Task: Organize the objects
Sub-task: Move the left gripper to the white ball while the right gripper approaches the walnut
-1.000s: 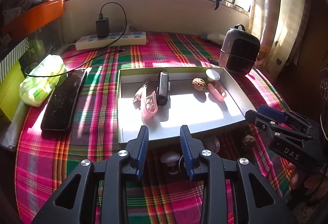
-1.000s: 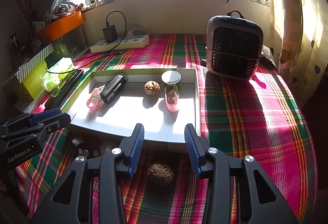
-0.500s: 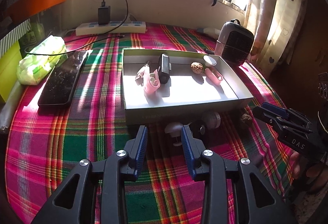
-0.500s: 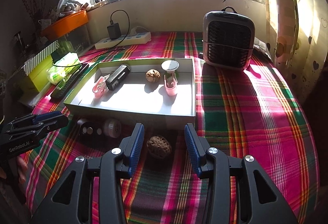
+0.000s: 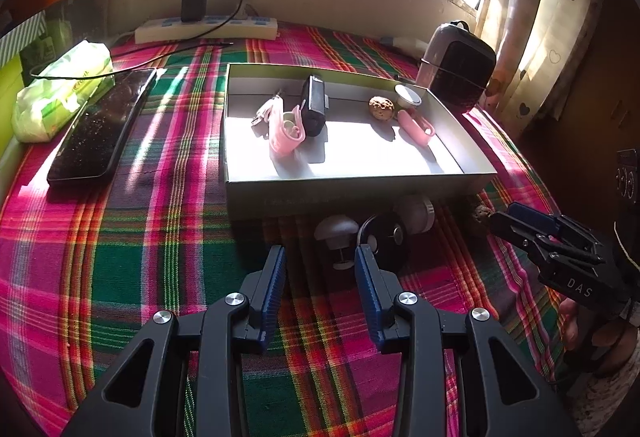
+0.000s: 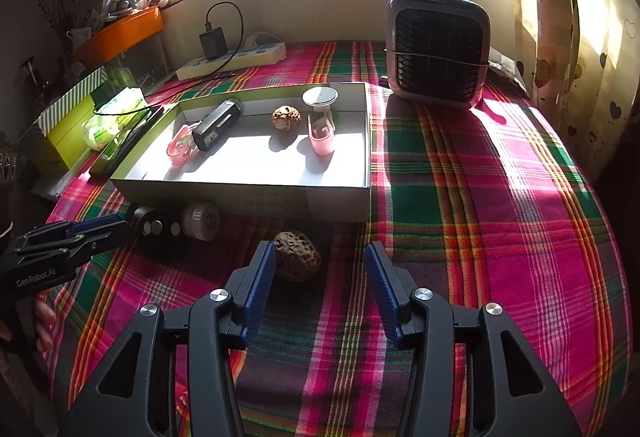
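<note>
From your left wrist camera, the left gripper (image 5: pixel 320 265) is empty and its jaws are opening, aimed at the small pieces lying in shadow just in front of the tray (image 5: pixel 360 193): a white mushroom-shaped knob (image 5: pixel 336 231), a black round disc (image 5: pixel 384 241) and a white cap (image 5: pixel 416 211). These look light and hard, and I judge they will roll or skid. Take the knob across its dome rather than its thin stem, and the disc by its edges. The tablecloth (image 5: pixel 132 237) is soft plaid fabric, so expect it to bunch if your fingertips drag. Inside the tray already lie pink clips (image 5: pixel 286 129), a black device (image 5: pixel 313 109), a walnut and a small jar. From your right wrist camera, the right gripper (image 6: pixel 320 265) also holds nothing. Its jaws are opening, and the loose walnut (image 6: pixel 298 255) sits on the cloth just ahead, close by the left finger (image 6: pixel 260 277) and off centre. It looks hard, light and deeply ridged, so the pads should bite well; centre on it and close across its widest middle. The tray wall (image 6: pixel 256 203) rises directly behind it, so lift clear before crossing. A fan heater (image 6: pixel 438 45) stands well apart to the right, and strong window glare leaves the tray's front edge dim.
</note>
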A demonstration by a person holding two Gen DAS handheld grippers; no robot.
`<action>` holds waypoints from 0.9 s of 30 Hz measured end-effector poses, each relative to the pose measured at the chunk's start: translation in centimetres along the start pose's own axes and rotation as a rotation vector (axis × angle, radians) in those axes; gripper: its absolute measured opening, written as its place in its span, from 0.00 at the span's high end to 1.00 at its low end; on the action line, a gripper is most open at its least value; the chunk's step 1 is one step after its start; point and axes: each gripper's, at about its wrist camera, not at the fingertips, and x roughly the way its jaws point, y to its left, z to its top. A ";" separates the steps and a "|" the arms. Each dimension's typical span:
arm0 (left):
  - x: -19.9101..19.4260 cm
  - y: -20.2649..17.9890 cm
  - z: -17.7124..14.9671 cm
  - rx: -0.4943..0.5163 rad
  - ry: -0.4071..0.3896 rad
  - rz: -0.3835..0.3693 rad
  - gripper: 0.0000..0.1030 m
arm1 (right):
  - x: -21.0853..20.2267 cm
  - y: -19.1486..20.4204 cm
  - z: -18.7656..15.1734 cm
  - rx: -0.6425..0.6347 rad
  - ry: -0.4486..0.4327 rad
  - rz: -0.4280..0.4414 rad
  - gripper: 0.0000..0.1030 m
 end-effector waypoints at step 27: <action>2.0 -0.5 1.3 0.017 0.018 0.016 0.67 | 2.2 0.4 0.4 -0.023 0.061 0.014 0.47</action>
